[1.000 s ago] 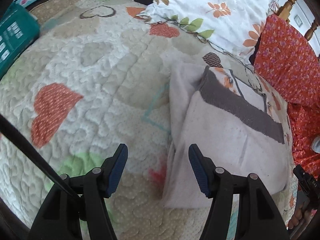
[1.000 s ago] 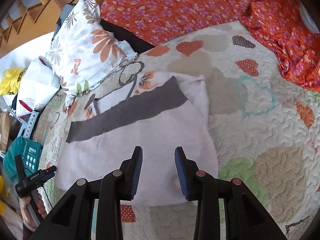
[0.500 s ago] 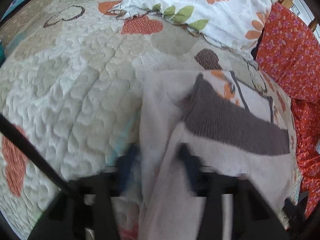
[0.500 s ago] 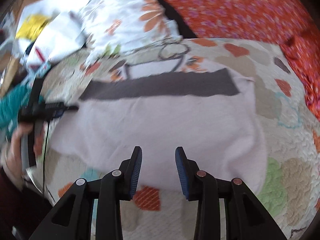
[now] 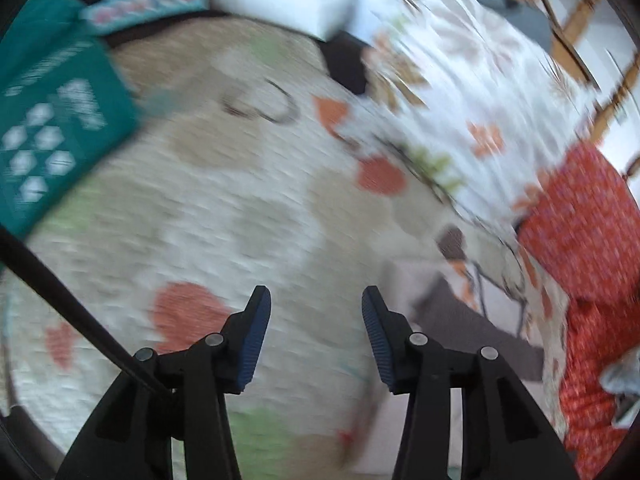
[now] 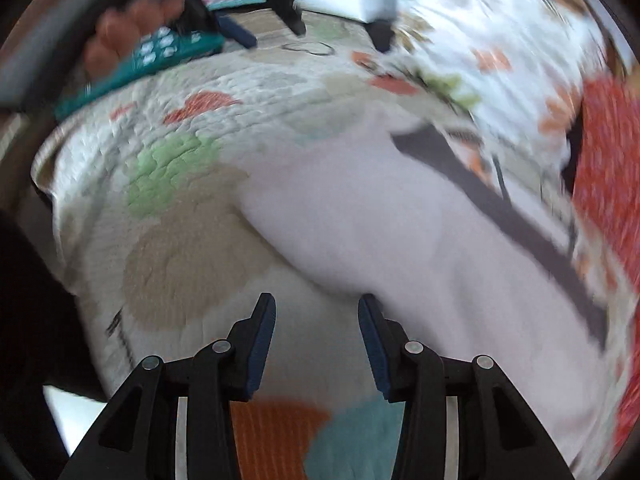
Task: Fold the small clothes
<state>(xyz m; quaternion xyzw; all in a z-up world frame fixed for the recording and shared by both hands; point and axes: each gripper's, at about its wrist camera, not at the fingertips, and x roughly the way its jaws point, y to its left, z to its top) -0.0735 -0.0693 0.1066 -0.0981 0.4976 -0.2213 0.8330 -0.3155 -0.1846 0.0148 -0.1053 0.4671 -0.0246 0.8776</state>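
The left gripper has its fingers spread wide apart — nothing sits between the blue pads, and both tips hang free. The right gripper is likewise parted, its gap bare, the tips level with each other. Far ahead of the right fingers and off to their left, the person's left hand shows blurred, wrapped around the other gripper's handle.

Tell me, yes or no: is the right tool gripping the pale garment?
No. The right tool is open and empty, beside the pale garment on the quilt.
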